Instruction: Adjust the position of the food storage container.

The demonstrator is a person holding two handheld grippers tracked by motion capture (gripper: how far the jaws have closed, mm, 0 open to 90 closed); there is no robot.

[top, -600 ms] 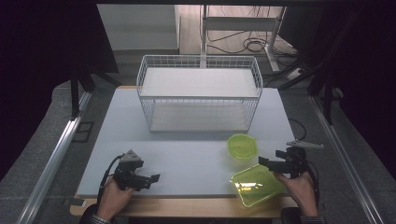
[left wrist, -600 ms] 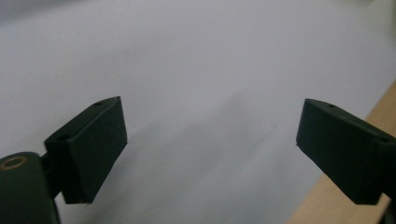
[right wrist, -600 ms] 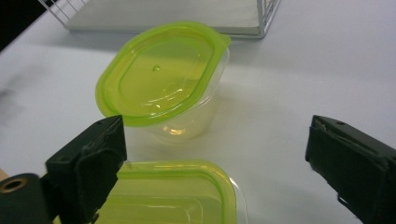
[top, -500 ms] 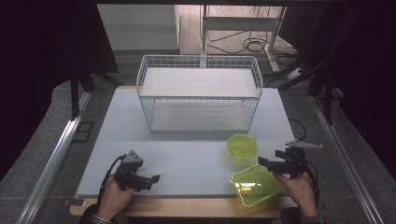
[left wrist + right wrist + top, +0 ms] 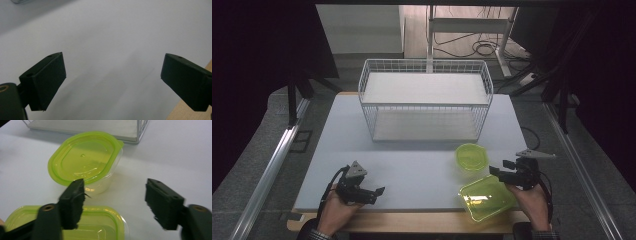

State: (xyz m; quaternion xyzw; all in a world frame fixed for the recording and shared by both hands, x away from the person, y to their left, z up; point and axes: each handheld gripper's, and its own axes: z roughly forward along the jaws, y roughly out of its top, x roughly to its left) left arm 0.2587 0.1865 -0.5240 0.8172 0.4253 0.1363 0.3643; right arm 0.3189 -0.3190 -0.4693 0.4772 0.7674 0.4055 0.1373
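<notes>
Both grippers, left (image 5: 379,190) and right (image 5: 508,169), hold jaws apart, gripping nothing. Just before the right: rectangular green-lidded container (image 5: 486,197) and oval one (image 5: 472,156), outside the wire basket (image 5: 424,104); apparently nothing handled yet.

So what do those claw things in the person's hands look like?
Each claw is black. The left claw has a grey three-cornered plate on top and a black cable trailing back. The right claw has a grey plate too. Up close, the pads are chunky dark blocks with small round screw holes. A striped cuff shows at the left wrist.
</notes>
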